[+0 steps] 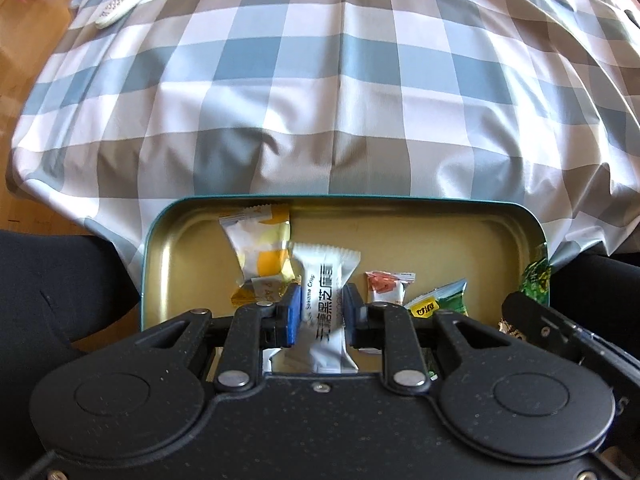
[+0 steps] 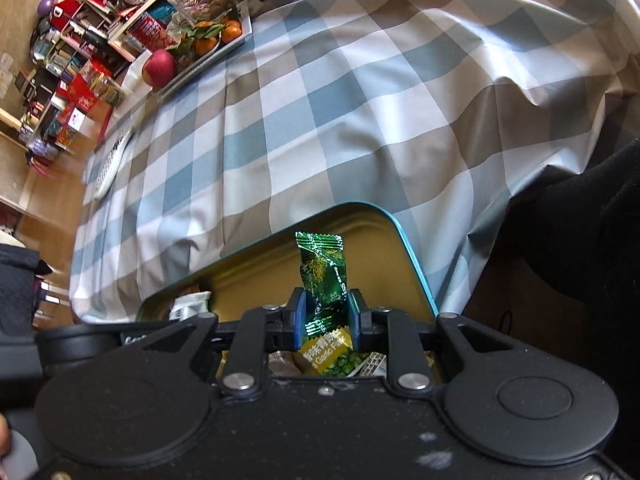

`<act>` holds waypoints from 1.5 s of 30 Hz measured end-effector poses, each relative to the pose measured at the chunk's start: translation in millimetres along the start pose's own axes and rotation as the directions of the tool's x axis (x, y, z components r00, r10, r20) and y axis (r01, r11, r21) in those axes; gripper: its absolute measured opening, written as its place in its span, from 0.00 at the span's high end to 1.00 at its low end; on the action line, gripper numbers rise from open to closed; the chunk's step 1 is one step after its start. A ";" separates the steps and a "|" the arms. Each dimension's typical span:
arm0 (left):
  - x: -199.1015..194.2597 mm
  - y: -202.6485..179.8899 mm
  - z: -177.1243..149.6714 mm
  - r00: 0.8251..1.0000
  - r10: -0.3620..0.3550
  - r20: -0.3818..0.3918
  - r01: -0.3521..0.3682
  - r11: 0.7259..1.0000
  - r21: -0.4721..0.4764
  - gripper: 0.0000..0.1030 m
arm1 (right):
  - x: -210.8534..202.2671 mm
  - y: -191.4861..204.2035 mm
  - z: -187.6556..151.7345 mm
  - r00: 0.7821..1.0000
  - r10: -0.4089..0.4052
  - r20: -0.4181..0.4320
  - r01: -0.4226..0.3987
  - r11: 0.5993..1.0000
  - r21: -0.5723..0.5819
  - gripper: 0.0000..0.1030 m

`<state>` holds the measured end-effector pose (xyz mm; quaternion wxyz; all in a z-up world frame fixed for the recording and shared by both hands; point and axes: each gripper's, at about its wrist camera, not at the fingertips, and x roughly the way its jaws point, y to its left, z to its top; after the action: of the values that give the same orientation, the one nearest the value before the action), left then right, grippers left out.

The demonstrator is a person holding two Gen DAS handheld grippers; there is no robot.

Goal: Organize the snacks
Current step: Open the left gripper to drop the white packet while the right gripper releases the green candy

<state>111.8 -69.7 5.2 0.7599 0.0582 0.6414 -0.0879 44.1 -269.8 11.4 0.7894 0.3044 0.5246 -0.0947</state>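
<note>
Snacks lie in a shallow tin (image 1: pixel 168 248) with a teal rim and a golden inside, which sits at the near edge of the surface (image 1: pixel 344 92) under a blue, grey and white checked cloth.

From the left wrist I see the left gripper (image 1: pixel 320 312) pointing down into the tin. A white wrapper with black print (image 1: pixel 325 304) stands between its blue pads, but there is a thin gap at each side, so the pads do not press on it; the jaws are narrow and loose. Beside it lie a yellow and white packet (image 1: pixel 260 252), a small pink packet (image 1: pixel 386 286) and a green packet with a yellow label (image 1: pixel 438 304). Only this view shows these clearly. At the right edge a part of the right gripper appears with something green above it.

The right wrist view shows what that is: the right gripper (image 2: pixel 326 314) is clamped on a shiny green wrapper (image 2: pixel 322 264), which stands upright over the right part of the tin. Below it lies a yellow and green packet with peas on it (image 2: pixel 332 354). Only this view shows the far end of the surface, with a tray of oranges (image 2: pixel 212 36) and a red apple (image 2: pixel 159 68), and a shelf full of things beyond. A white remote control (image 2: pixel 112 164) lies near the left edge in both views.
</note>
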 end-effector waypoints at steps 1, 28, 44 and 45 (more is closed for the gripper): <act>1.3 0.9 0.5 1.000 -0.007 -0.007 0.007 1.000 -0.002 0.69 | 0.5 1.4 -0.2 1.000 -0.004 -0.004 0.004 1.000 -0.004 0.77; -14.9 37.7 -40.2 0.998 0.034 0.060 -0.033 0.999 -0.006 0.67 | -9.2 25.0 -25.1 0.992 -0.128 0.011 0.128 0.979 -0.157 0.69; -10.6 46.0 -95.3 0.992 0.040 0.123 -0.038 0.999 -0.023 0.66 | -16.1 5.5 -82.1 0.984 -0.172 0.043 0.177 0.962 -0.207 0.58; -10.3 45.6 -98.2 0.991 0.038 0.126 -0.035 0.999 -0.022 0.66 | -16.3 4.9 -84.7 0.984 -0.171 0.046 0.177 0.960 -0.218 0.58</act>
<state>24.9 -4.7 -2.5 0.8010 0.0569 0.5916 -0.0712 -25.9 -219.5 5.3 0.8140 0.1661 0.5458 -0.1089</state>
